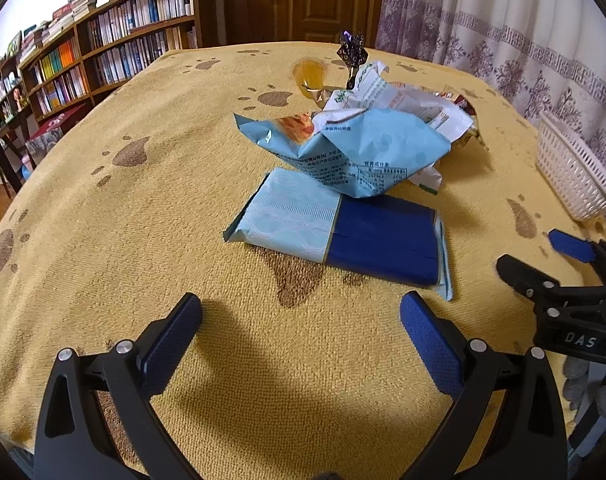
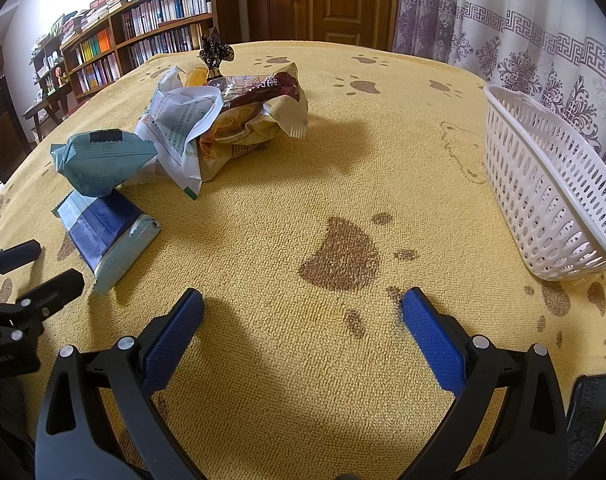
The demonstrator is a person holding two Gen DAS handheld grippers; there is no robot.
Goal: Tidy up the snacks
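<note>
Left wrist view: orange jelly cup point(image 1: 309, 74) half hidden behind snack bags point(image 1: 355, 148)

My left wrist camera sits low over the yellow tablecloth point(image 1: 143, 240), facing the blue packet point(image 1: 339, 232) close ahead. My right wrist camera, equally low, faces bare cloth with the white basket point(image 2: 551, 200) near on its right. Both views share the snack pile point(image 2: 207, 128), basket, bookshelf point(image 1: 103, 40) and door point(image 2: 335, 0).

I saw the snacks heaped toward the table's far edge: a flat blue-and-pale pack point(image 1: 339, 236) nearest me, a crumpled light-blue bag point(image 1: 355, 148) overlapping it, and a white wrapper point(image 2: 183, 128) beside a brown-and-cream cake pack point(image 2: 259, 108).
</note>
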